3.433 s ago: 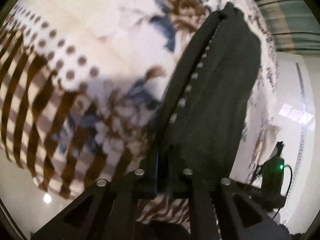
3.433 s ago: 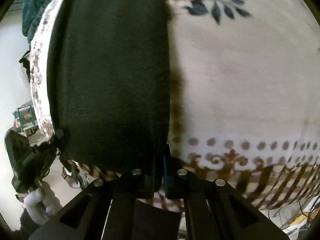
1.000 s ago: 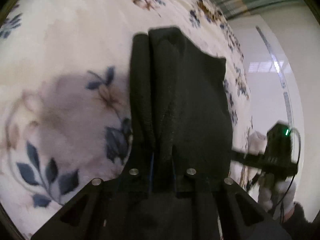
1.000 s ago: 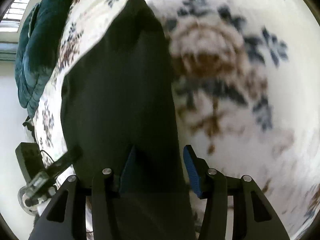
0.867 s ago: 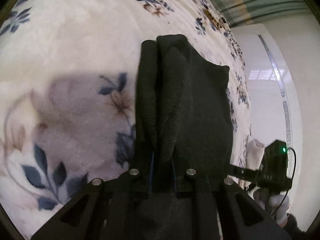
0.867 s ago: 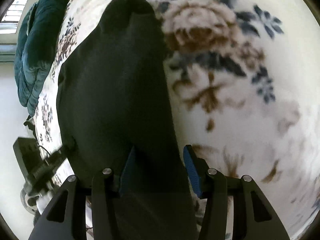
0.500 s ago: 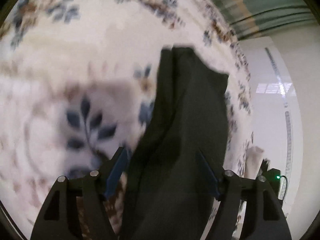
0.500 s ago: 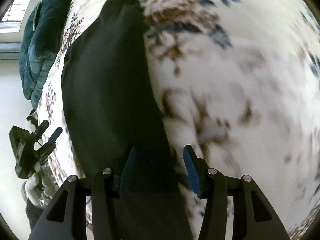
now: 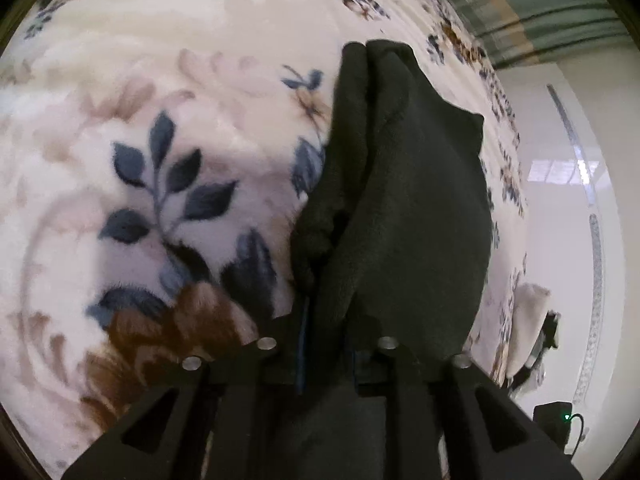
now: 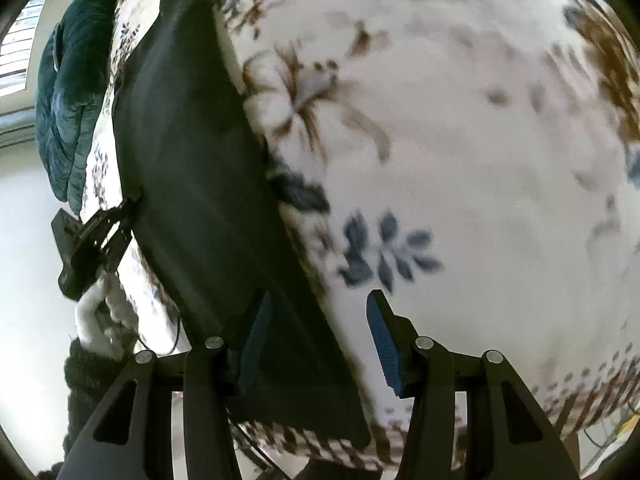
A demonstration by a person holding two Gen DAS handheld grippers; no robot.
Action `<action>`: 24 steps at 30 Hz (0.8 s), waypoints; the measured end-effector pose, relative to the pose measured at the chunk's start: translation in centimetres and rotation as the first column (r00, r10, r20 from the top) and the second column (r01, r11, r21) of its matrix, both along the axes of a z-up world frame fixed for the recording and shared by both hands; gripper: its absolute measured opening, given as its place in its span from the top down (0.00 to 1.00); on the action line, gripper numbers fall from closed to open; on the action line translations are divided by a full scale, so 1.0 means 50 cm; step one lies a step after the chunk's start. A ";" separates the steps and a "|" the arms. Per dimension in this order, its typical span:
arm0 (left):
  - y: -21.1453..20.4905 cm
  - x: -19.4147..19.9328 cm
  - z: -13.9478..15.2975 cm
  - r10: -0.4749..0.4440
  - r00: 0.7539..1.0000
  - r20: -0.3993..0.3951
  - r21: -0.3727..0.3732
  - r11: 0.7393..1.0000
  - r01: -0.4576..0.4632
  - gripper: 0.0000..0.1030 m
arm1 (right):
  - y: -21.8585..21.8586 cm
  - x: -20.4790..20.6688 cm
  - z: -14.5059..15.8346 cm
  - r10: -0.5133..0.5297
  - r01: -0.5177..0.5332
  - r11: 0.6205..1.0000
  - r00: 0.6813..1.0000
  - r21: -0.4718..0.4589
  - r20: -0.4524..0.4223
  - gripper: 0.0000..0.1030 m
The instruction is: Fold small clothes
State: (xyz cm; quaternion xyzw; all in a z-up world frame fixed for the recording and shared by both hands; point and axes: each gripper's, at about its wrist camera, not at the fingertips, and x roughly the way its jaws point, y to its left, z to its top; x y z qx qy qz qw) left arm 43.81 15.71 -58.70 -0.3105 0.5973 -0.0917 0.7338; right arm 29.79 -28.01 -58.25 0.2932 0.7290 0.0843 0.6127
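Note:
A black garment (image 9: pixel 404 208) lies folded lengthwise on a white floral blanket (image 9: pixel 168 128). My left gripper (image 9: pixel 326 354) is shut on the garment's near end, with the cloth bunched up between its fingers. In the right wrist view the same black garment (image 10: pixel 192 168) stretches away to the upper left. My right gripper (image 10: pixel 316 340) is open, its blue pads apart, with the garment's near edge lying between and under the fingers. The left gripper (image 10: pixel 86 240) shows there at the garment's left side, held by a white-gloved hand.
A dark teal quilt (image 10: pixel 68 92) lies at the far end of the bed. The blanket's brown striped border (image 10: pixel 580 404) hangs at the near edge. A white floor (image 9: pixel 560 208) lies beyond the bed's right side, and a black device with a green light (image 9: pixel 554 424) sits low right.
My left gripper, open half a second ago, has shut on the garment's near end again. My right gripper, shut at first, stays open and has shifted along the garment's edge.

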 end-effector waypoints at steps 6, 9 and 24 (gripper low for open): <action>-0.013 -0.119 0.118 -0.036 0.998 0.054 -0.088 0.995 0.041 0.38 | 0.000 -0.079 0.003 0.040 -0.038 0.998 0.998 0.048 -0.049 0.42; -0.010 -0.253 0.133 -0.041 0.999 0.012 -0.064 0.997 0.041 0.37 | 0.007 -0.142 0.002 0.076 -0.070 0.995 0.994 0.078 -0.082 0.42; -0.066 -0.533 -0.063 0.021 0.978 -0.206 -0.107 0.993 -0.043 0.37 | 0.119 -0.300 -0.176 0.085 -0.063 0.987 0.985 0.147 -0.152 0.42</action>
